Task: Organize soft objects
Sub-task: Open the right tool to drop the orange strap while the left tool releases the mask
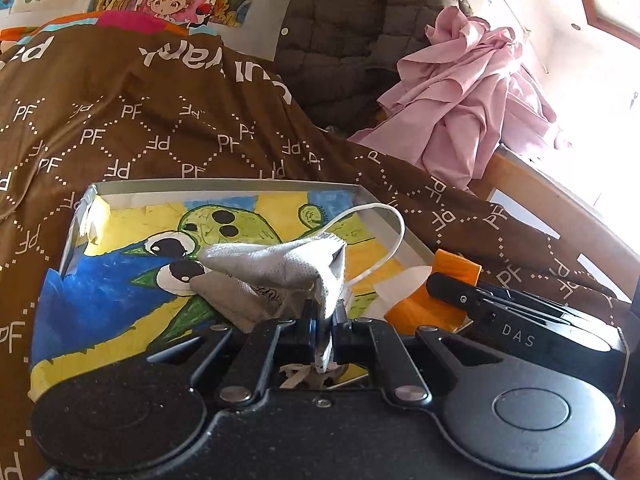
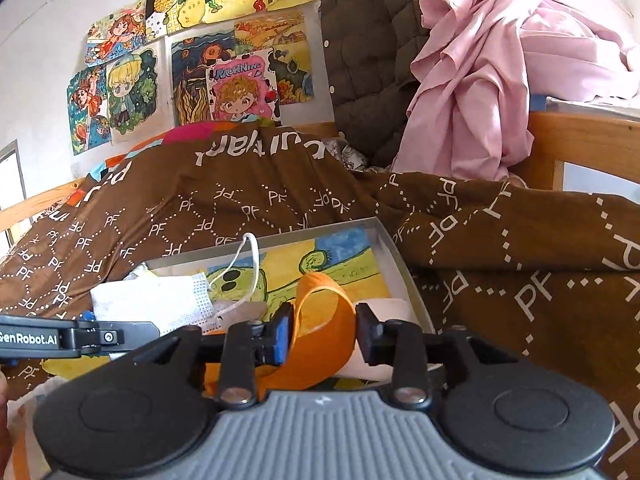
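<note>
Grey-white fabric face mask with white elastic ear loop: pinched at one edge in left gripper, jaws closed tight on the cloth. Mask sits directly ahead of the left tool, bunched, hanging over the shallow grey cardboard box lined with a painted turtle drawing. Long axis runs roughly left-right across the left wrist view; free end points left, loop trails right toward the box wall.

Right gripper: jaws spread apart, orange fabric band loop standing between them, pads not clearly pressing it, so it reads as parted, not clamped. White soft roll just beside the band, inside the box. Band is nearer the right hand, mask nearer the left.

Next move probably a release into the box; the mask is already over it.

Further back: brown patterned quilt under the box, pink crumpled garment, dark quilted jacket, drawings on wall.
</note>
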